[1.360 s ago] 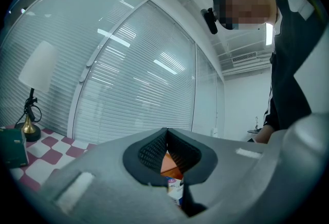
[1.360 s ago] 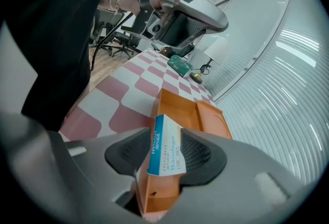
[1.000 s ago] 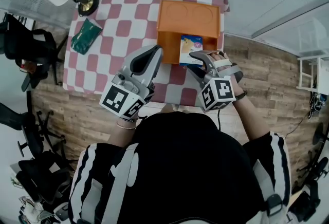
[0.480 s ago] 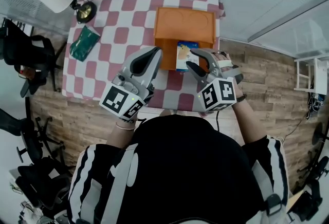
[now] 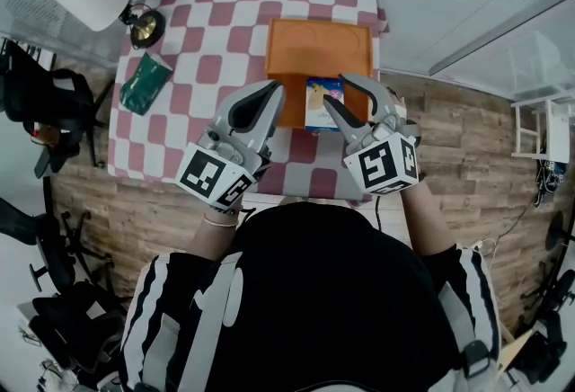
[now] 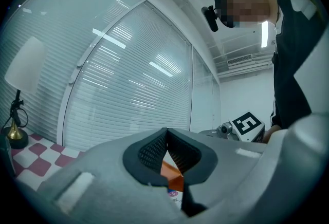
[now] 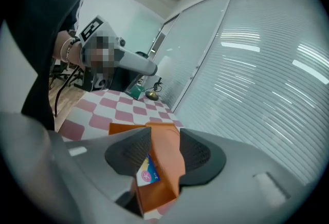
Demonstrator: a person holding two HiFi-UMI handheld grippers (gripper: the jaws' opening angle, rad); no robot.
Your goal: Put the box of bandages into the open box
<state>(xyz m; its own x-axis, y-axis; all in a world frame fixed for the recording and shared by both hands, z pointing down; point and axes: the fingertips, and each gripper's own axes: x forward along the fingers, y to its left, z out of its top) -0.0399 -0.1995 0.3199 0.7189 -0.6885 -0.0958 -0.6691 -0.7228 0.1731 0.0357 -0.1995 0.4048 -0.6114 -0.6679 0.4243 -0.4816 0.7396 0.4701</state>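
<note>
Bandage box (image 5: 323,104) has slid deeper into the orange open box (image 5: 314,44) — right hand-held gripper (image 5: 341,93) spread beside it, left hand-held gripper (image 5: 273,88) pressed together. Best back away straight, without dragging it out.

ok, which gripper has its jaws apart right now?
The right gripper: its jaws stand apart, with the orange box and the box of bandages seen in the gap. On the left gripper the jaws touch at the tips.
</note>
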